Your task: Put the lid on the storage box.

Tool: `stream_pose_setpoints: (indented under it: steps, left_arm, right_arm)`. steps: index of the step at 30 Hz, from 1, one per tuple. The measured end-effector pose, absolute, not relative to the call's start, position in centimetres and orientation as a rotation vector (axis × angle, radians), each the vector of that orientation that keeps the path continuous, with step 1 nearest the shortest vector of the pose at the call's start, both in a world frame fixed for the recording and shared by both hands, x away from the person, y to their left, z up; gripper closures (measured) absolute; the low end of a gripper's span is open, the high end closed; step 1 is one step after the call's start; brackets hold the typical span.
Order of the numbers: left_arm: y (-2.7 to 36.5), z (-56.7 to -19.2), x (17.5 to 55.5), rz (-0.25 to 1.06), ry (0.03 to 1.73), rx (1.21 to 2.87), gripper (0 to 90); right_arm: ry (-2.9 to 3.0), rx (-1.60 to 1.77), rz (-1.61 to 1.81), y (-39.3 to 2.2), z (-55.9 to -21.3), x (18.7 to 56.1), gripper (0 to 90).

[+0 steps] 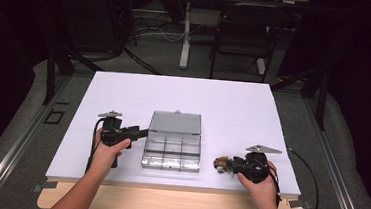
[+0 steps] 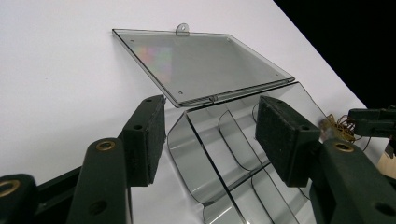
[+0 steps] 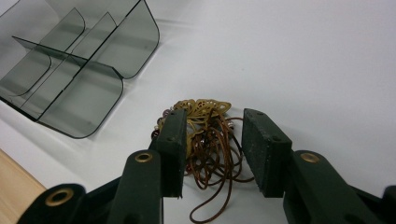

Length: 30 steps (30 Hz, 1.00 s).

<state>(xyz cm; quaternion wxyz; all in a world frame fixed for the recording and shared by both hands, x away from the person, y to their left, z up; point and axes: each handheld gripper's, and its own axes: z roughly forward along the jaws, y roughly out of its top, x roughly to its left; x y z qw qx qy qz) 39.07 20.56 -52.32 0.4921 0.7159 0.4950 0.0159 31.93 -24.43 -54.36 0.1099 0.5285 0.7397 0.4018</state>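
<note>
White tabletop (image 1: 124,94) with a dark room full of cables and a folding chair (image 1: 244,34) behind it, so pretty much nothing to distract from the job. Smack in the middle sits a clear compartment box (image 1: 172,153), its lid (image 1: 176,123) flipped all the way back and lying flat on the table, which leaves every little cell open from above.

The left gripper (image 1: 138,132) is parked at the box's left edge with its jaws spread wide either side of the near wall, not squeezing it as far as I can tell. My guess is it's there to stop the box sliding.

The right gripper (image 3: 212,154) is over a tangled brown cord necklace with a gold filigree pendant (image 3: 205,135), lying on the table just right of the box. Its jaws straddle the bundle, the left pad touching it, the right one not quite there. Looks like a grab is coming so the necklace can go into a compartment.
</note>
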Motion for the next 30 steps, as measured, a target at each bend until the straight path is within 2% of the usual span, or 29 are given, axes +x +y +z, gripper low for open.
stream_pose_setpoints:
  steps: [17, 25, 30]
  left_arm:
    - [20.9, -52.36, 39.17, 0.041, 1.205, 1.725, 43.1]
    - [21.0, -52.38, 39.19, 0.04, 1.209, 1.723, 43.1]
    - [21.05, -52.38, 39.17, 0.037, 1.213, 1.724, 43.1]
  right_arm:
    - [2.222, 1.542, 1.158, -24.52, -54.78, 31.75, 75.8]
    - [2.24, 1.544, 1.166, -24.42, -54.85, 31.8, 86.3]
    - [2.263, 1.522, 1.157, -24.48, -54.65, 31.78, 87.9]
